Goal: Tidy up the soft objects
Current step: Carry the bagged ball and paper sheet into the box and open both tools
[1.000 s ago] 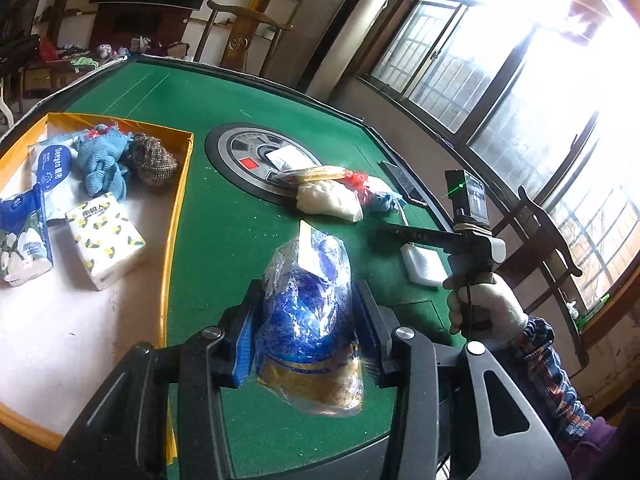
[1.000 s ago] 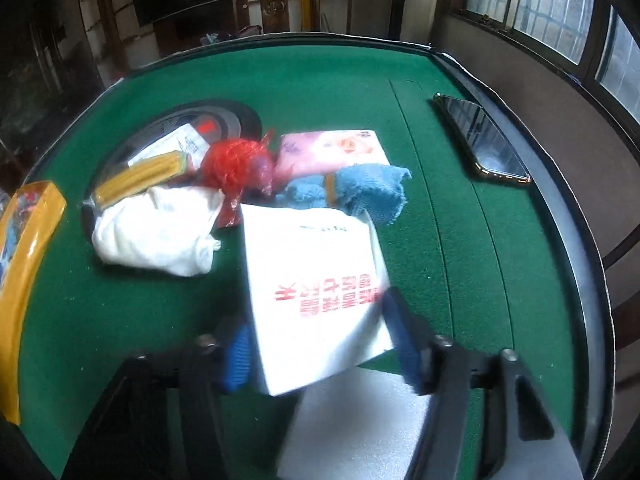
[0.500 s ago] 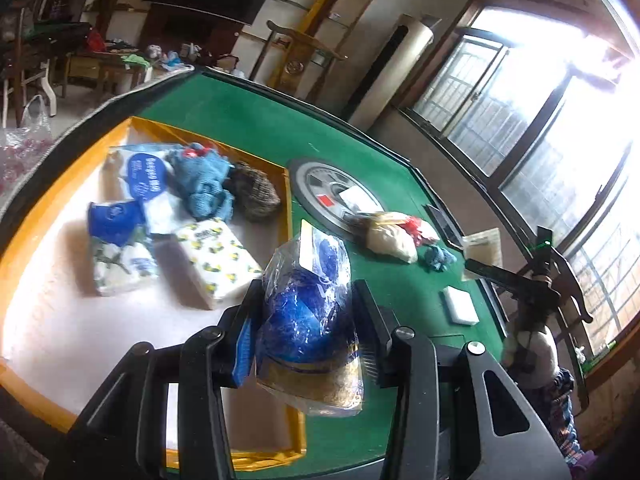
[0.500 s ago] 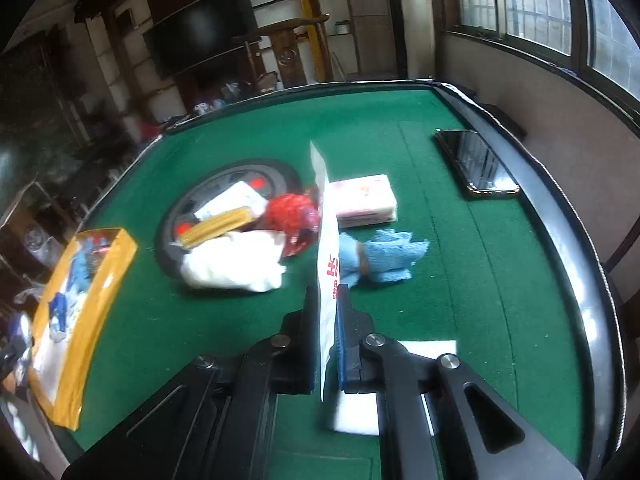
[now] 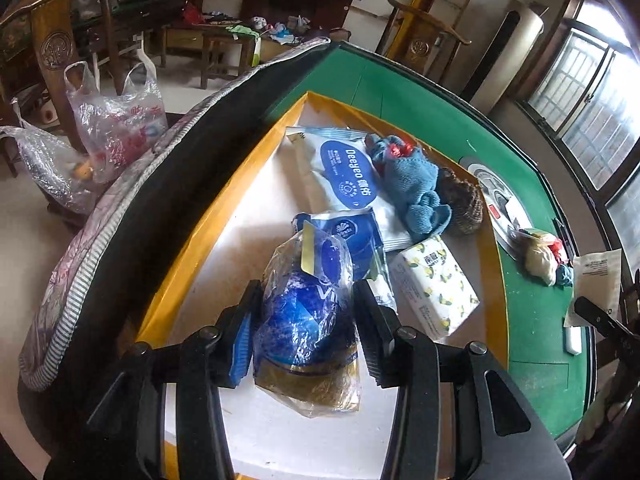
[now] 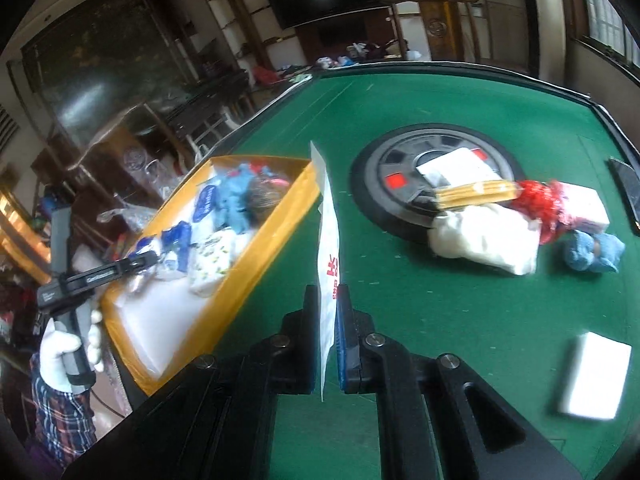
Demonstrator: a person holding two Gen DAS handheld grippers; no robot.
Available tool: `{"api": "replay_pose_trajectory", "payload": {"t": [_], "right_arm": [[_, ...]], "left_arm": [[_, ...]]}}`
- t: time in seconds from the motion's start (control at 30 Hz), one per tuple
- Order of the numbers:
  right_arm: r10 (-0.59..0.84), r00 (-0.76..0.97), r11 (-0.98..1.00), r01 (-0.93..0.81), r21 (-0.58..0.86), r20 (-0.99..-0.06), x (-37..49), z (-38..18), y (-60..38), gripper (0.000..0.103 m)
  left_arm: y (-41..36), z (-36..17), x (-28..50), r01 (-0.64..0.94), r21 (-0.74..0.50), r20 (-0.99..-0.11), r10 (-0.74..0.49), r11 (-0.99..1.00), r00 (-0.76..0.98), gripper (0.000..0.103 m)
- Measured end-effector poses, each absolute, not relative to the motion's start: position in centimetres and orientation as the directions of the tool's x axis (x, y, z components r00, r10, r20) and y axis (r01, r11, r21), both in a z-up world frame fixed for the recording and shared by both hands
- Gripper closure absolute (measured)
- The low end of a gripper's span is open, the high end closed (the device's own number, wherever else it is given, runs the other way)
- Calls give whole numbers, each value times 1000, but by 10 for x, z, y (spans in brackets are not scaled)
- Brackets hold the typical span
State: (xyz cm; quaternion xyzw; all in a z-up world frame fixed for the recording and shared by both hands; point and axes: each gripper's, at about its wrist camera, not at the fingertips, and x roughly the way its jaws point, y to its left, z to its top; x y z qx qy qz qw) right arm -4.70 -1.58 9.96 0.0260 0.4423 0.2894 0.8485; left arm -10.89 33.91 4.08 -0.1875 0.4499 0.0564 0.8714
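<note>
My left gripper (image 5: 306, 322) is shut on a clear bag with a blue soft thing inside (image 5: 306, 312) and holds it above the near part of the yellow-rimmed box (image 5: 192, 240). The box holds a white-and-blue wipes pack (image 5: 348, 176), a blue knit piece (image 5: 416, 180), a brown knit piece (image 5: 462, 200), a blue tissue pack (image 5: 356, 236) and a lemon-print tissue pack (image 5: 434, 284). My right gripper (image 6: 329, 320) is shut on a flat white packet with red print (image 6: 328, 240), held on edge above the green table beside the box (image 6: 260, 256).
On the green table (image 6: 460, 320) lie a white cloth bundle (image 6: 488, 236), a red mesh ball (image 6: 540, 196), a pink pack (image 6: 584, 204), a blue cloth (image 6: 592, 248), a yellow packet (image 6: 476, 192) and a white foam block (image 6: 596, 380). A phone (image 6: 626, 188) lies at the right edge.
My left gripper carried the bag further left, over the box. My right gripper swung left with the white packet, toward the box.
</note>
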Motion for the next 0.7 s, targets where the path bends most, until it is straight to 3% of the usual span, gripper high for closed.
{"api": "replay_pose_trajectory", "payload": {"t": [0.1, 0.7], "right_arm": [[534, 400, 803, -517, 297, -745, -52, 95, 18, 96], [580, 48, 596, -705, 384, -813, -82, 38, 185, 95]], "left_arm": [[347, 39, -109, -298, -283, -810, -60, 912, 584, 49], [365, 76, -172, -300, -492, -648, -114, 817, 753, 31]]}}
